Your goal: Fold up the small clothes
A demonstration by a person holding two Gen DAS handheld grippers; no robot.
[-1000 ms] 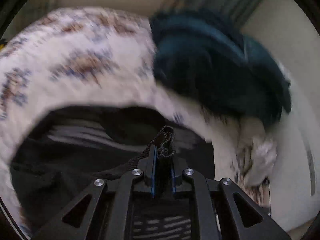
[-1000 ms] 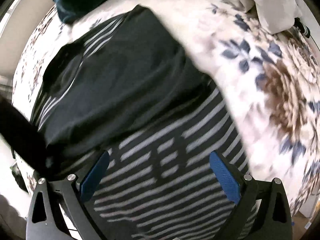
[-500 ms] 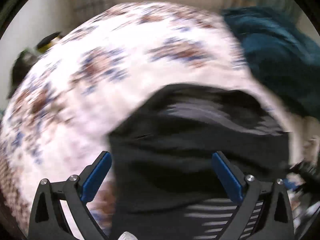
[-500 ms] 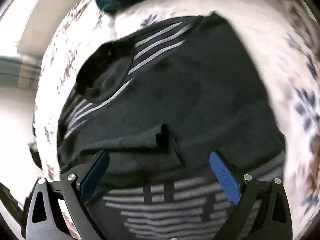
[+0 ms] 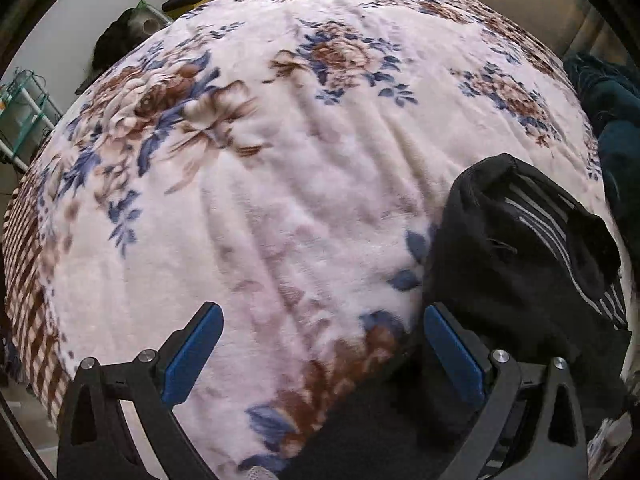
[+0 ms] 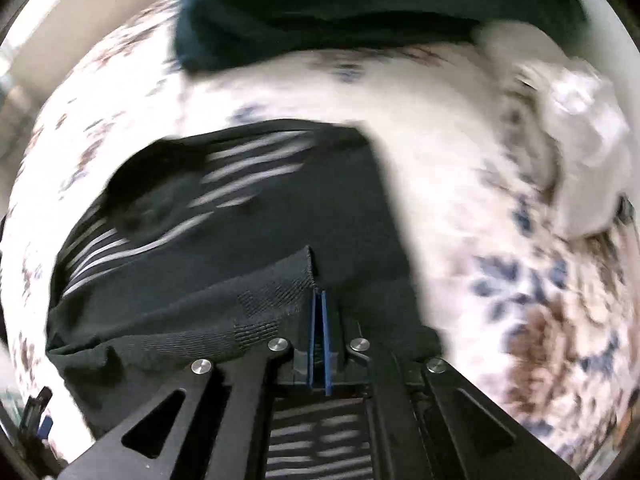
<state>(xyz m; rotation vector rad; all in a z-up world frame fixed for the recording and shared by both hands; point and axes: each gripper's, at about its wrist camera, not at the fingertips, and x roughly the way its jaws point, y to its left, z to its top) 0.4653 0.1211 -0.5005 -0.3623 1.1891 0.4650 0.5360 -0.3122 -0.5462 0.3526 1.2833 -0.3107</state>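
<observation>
While I am watching through both wrist cameras, my left hand-held gripper is hovering with its blue-padded fingers spread wide and gripping nothing, over the flowered blanket that is covering the bed. Off to its right, the black striped garment is lying bunched on that blanket, its near edge running just beside and under the right-hand finger; I cannot tell whether the finger is touching the cloth. At the far right edge a dark teal cloth is lying near the garment. At the left edge, beyond the blanket, a teal rack is standing by the wall.

From the right wrist view, my right hand-held gripper is pinching a ribbed edge of the black striped garment, its blue pads pressed together with the cloth caught at their tips. The ribbed hem is stretching away to the left of the fingers, and the rest of the garment is spreading out ahead over the flowered blanket, white stripes showing on its left side. Farther ahead the dark teal cloth is lying in a heap beyond the garment, apart from it. To the right, a pale crumpled cloth is resting on the blanket. This view is blurred, so finer detail is lost.
</observation>
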